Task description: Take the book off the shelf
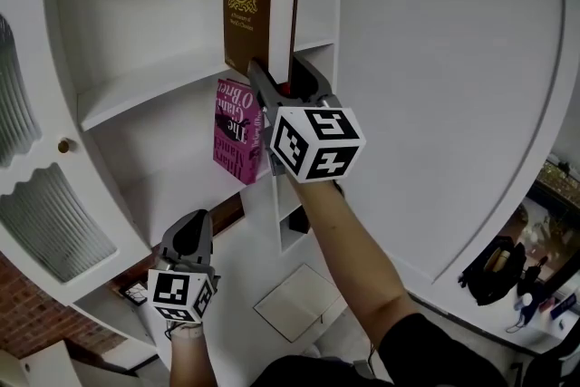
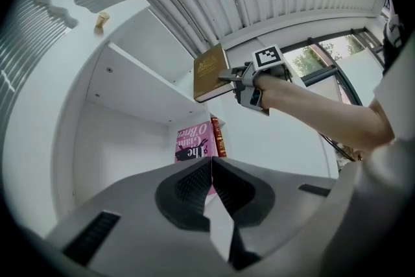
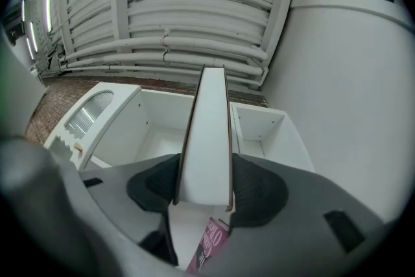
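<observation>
My right gripper (image 1: 279,75) is shut on a brown hardback book (image 1: 248,4) with a gold crest, holding it upright by its lower edge in front of the white shelf unit (image 1: 136,86). In the right gripper view the book's white page edge (image 3: 206,139) stands between the two pads. The same book (image 2: 209,72) shows in the left gripper view, out past the shelf's edge, with the right gripper (image 2: 228,78) on it. My left gripper (image 1: 188,242) hangs lower left, jaws shut with nothing in them (image 2: 211,162). A pink book (image 1: 237,130) leans on the shelf below.
A red book (image 2: 218,137) stands beside the pink one (image 2: 194,144). The shelf unit has a cabinet door with a small knob (image 1: 63,145) at left and a narrow compartment column (image 1: 292,222) at right. A curved white wall (image 1: 453,86) fills the right side.
</observation>
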Tool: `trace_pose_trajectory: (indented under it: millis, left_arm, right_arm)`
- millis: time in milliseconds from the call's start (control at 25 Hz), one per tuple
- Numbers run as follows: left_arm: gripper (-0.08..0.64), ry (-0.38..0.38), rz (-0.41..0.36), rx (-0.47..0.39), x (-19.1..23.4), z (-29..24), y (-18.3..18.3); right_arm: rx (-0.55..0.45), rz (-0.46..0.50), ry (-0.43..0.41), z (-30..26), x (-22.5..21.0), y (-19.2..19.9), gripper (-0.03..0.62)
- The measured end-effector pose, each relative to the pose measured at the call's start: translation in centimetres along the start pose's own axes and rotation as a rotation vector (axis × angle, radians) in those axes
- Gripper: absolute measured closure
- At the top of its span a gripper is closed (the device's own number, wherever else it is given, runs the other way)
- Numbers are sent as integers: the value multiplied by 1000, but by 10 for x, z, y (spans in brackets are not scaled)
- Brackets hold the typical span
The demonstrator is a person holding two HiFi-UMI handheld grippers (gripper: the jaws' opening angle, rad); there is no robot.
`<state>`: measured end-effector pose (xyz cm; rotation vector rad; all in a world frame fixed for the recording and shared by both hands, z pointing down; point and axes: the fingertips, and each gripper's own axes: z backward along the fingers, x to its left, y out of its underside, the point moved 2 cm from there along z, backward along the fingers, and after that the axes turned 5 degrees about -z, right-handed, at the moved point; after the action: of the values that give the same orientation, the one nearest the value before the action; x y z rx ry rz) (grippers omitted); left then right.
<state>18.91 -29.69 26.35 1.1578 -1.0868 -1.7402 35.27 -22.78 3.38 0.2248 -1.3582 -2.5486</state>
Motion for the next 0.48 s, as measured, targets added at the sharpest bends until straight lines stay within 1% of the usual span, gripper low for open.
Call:
trace_pose_trajectory:
  millis: [200, 480]
  left_arm:
    - [551, 25, 7, 6, -15, 18, 4]
    - [551, 60, 29, 29, -36, 44, 12]
  right_arm:
    - [-1, 3, 16, 35, 5, -3, 362]
    - [41, 17, 44, 80, 9, 15, 362]
